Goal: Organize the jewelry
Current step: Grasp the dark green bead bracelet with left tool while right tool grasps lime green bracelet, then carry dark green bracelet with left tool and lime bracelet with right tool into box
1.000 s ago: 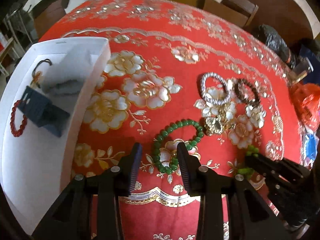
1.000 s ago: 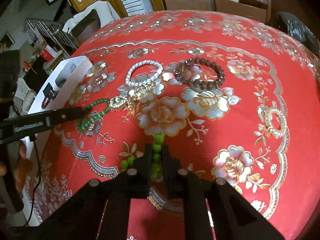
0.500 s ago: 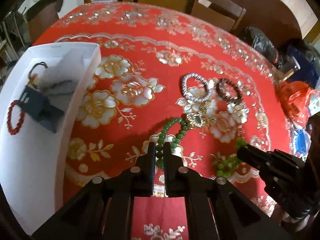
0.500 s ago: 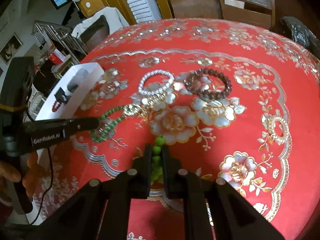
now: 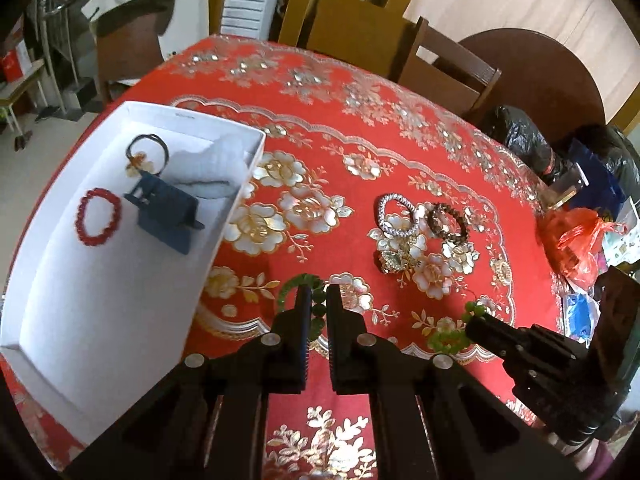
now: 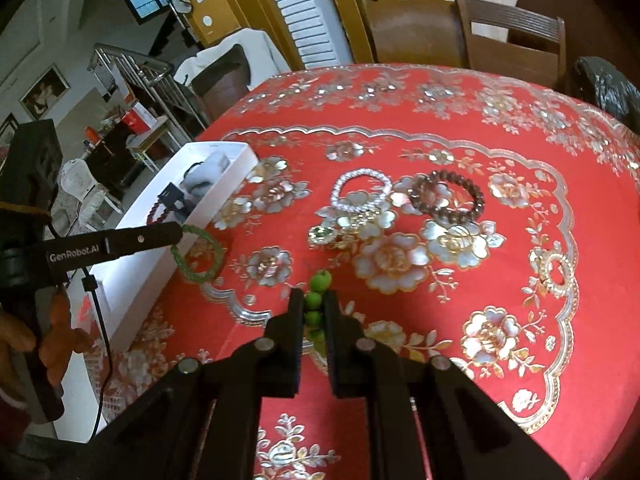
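Observation:
My left gripper [image 5: 318,300] is shut on a dark green bead bracelet [image 5: 286,290], which hangs clear of the red tablecloth beside the white box [image 5: 100,280]; the right wrist view shows the loop dangling [image 6: 198,256]. My right gripper [image 6: 313,304] is shut on a light green bead bracelet [image 6: 319,282], lifted off the cloth. A silver bracelet [image 6: 362,192], a brown bead bracelet [image 6: 446,200] and a gold piece [image 6: 324,234] lie in the middle of the table. In the box are a red bead bracelet [image 5: 98,222], a dark ring bracelet [image 5: 146,150] and a blue stand [image 5: 168,216].
A white cloth [image 5: 216,168] lies in the box's far corner. Wooden chairs [image 5: 444,64] stand behind the round table. A black bag [image 5: 516,136] and an orange plastic bag [image 5: 576,240] sit at the right edge. A hand [image 6: 16,336] holds the left gripper's handle.
The left jaws closed on the dark green bracelet and lifted it toward the box. The right gripper rose with the light green bracelet still in it.

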